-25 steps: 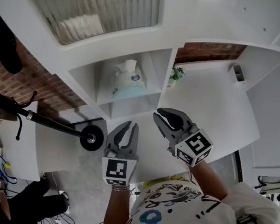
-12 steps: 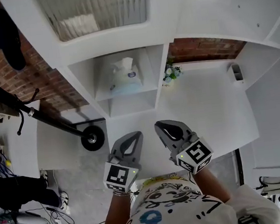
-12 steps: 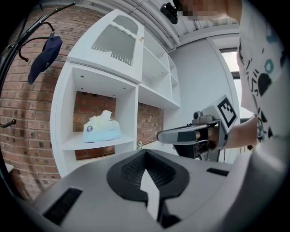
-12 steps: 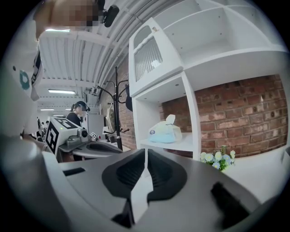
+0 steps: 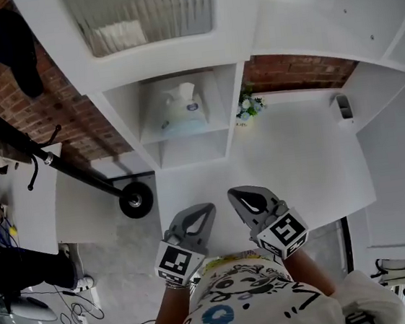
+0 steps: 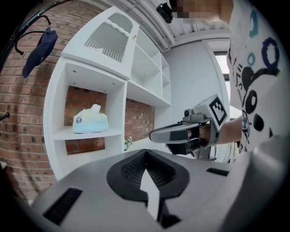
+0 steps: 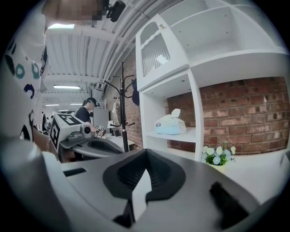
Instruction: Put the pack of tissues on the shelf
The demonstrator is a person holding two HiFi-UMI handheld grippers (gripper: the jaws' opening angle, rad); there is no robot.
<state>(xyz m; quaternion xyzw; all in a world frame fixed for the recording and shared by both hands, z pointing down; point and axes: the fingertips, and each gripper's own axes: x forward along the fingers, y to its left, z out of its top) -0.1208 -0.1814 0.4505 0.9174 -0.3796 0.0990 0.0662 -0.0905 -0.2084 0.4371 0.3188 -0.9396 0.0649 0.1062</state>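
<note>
The pack of tissues [image 5: 180, 110], pale blue with a white tuft, rests on a shelf [image 5: 157, 136] of the white unit; it also shows in the left gripper view as the tissue pack [image 6: 90, 122] and in the right gripper view as the same pack [image 7: 170, 124]. My left gripper [image 5: 202, 211] is shut and empty, held low near my body. My right gripper [image 5: 241, 195] is shut and empty beside it. Both are well back from the shelf. In the left gripper view the right gripper [image 6: 156, 136] crosses ahead, and the left gripper [image 7: 118, 149] shows in the right gripper view.
A small pot of flowers [image 5: 248, 107] stands on the white desk [image 5: 297, 161] right of the shelf unit. A black coat stand [image 5: 136, 200] rises at the left by a brick wall [image 5: 67, 118]. A person [image 7: 85, 111] sits in the background.
Both grippers have closed from partly open and pulled back toward my body, away from the shelf. The tissue pack stays on the shelf.
</note>
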